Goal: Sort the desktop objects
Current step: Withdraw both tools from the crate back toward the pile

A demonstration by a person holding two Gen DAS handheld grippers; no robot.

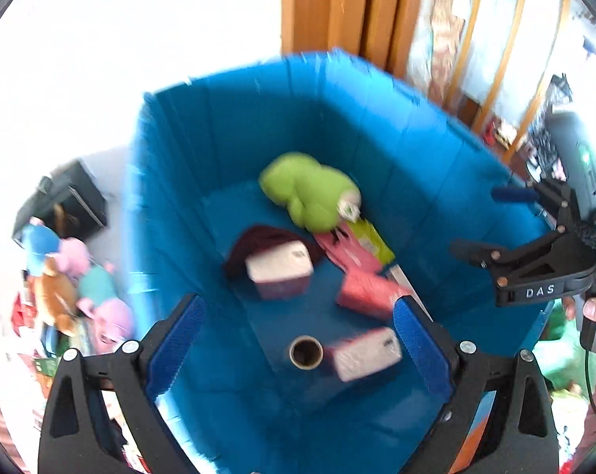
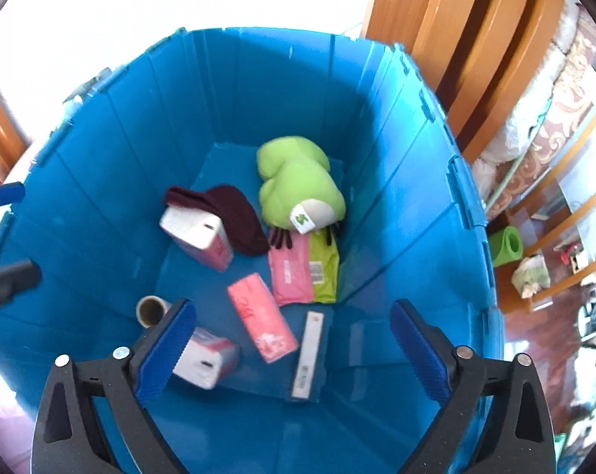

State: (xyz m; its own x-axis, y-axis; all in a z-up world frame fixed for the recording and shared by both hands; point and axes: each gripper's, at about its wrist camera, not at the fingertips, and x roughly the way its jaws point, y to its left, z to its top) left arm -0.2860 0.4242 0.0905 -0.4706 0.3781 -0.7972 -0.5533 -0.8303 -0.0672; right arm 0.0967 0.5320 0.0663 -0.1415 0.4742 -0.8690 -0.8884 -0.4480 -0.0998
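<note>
Deep blue plastic bin (image 2: pixel 100 166) fills mid-frame, sorted items on its floor.
Lime-green plush toy (image 2: pixel 298 185) at upper centre, maroon knit hat (image 2: pixel 234 217) left of it, pink tissue pack (image 2: pixel 262 328) lower centre, cardboard tape roll (image 2: pixel 149 310) lower left; left gripper (image 1: pixel 298 343) and right gripper (image 2: pixel 294 347) gape wide, empty.

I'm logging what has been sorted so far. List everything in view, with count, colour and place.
bin: one, blue, below both tools
plush toy: one, lime green, far end of the bin floor
cloth: one, dark maroon, draped over a tissue pack
tissue packs: two, white-pink, bin floor
flat packets: two pink, one green, centre floor
tape roll: one, brown core, near left wall
slim box: one, white, near floor
stuffed toys: several, mixed colours, outside the bin, left
left tool: open, empty
right tool: open, empty
</note>
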